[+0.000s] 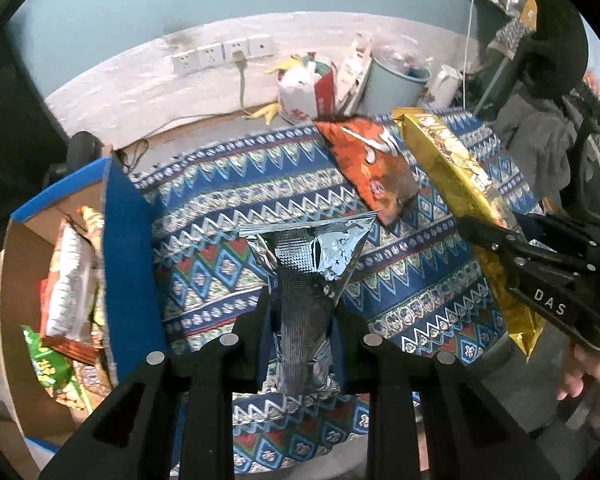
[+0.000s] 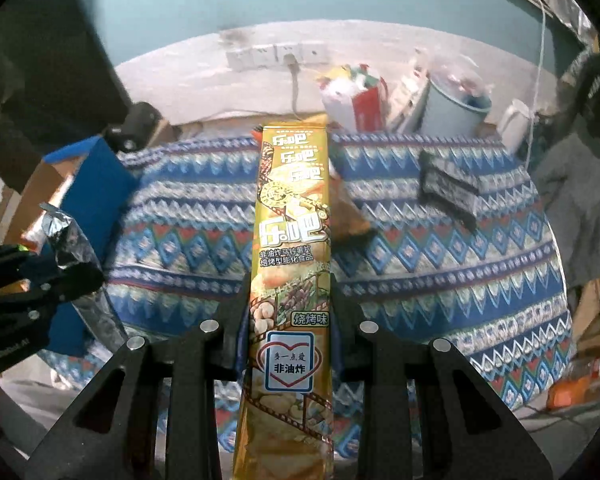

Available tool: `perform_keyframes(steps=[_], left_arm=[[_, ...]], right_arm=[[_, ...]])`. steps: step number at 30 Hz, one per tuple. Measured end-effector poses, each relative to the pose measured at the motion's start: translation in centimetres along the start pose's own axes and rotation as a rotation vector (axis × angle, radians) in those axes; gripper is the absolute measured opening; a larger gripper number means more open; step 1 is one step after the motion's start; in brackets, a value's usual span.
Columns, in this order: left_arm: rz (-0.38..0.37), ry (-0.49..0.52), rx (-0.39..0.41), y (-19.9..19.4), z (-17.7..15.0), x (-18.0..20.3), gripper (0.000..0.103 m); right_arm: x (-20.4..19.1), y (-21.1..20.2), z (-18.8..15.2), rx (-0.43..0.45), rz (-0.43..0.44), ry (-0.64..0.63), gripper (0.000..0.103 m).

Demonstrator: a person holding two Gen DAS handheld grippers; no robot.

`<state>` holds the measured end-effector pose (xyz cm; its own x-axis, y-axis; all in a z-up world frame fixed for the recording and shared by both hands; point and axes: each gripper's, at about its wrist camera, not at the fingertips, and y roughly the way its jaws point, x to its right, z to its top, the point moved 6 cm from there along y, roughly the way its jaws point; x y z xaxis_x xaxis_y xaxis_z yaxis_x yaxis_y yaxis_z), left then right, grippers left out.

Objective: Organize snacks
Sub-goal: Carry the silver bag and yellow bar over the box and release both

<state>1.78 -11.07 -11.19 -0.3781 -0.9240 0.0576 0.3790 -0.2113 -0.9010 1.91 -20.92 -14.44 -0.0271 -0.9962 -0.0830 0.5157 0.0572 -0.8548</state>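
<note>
My left gripper (image 1: 302, 304) is shut on a silver foil packet (image 1: 320, 252), held above the patterned tablecloth (image 1: 220, 216). My right gripper (image 2: 290, 284) is shut on a long gold snack box (image 2: 292, 208), which points away from me over the table. In the left wrist view the right gripper (image 1: 484, 236) and its gold snack box (image 1: 452, 168) are at the right. In the right wrist view the left gripper (image 2: 88, 276) and the silver packet (image 2: 76, 248) are at the left edge. An orange snack bag (image 1: 372, 168) lies at the table's far side. A dark packet (image 2: 448, 188) lies at the far right.
An open blue cardboard box (image 1: 124, 248) with several snack bags (image 1: 68, 280) inside stands at the table's left edge. Behind the table are a white bag (image 1: 300, 92), a pale bucket (image 1: 392, 84), a white kettle (image 1: 444, 84) and wall sockets (image 1: 220, 54). A hand (image 1: 588, 380) holds the right gripper.
</note>
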Motion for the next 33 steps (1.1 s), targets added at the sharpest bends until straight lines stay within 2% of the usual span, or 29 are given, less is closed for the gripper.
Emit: perform_keyframes(steps=[19,28,33], left_arm=[[0.053,-0.147,0.164,-8.6,0.8,-10.3,0.025],[0.096,-0.184,0.180,-9.5,-1.2,-14.3,0.025],[0.076,-0.239,0.167,-9.4,-2.3,-16.7,0.025]], right_arm=[[-10.7,-1.1,5.3,0.073,0.101,-0.126,0.029],[-17.1,-0.3,6.7,0.071,0.155,-0.192,0.029],[-20.5,0.7,6.9,0.057,0.185,-0.219,0.029]])
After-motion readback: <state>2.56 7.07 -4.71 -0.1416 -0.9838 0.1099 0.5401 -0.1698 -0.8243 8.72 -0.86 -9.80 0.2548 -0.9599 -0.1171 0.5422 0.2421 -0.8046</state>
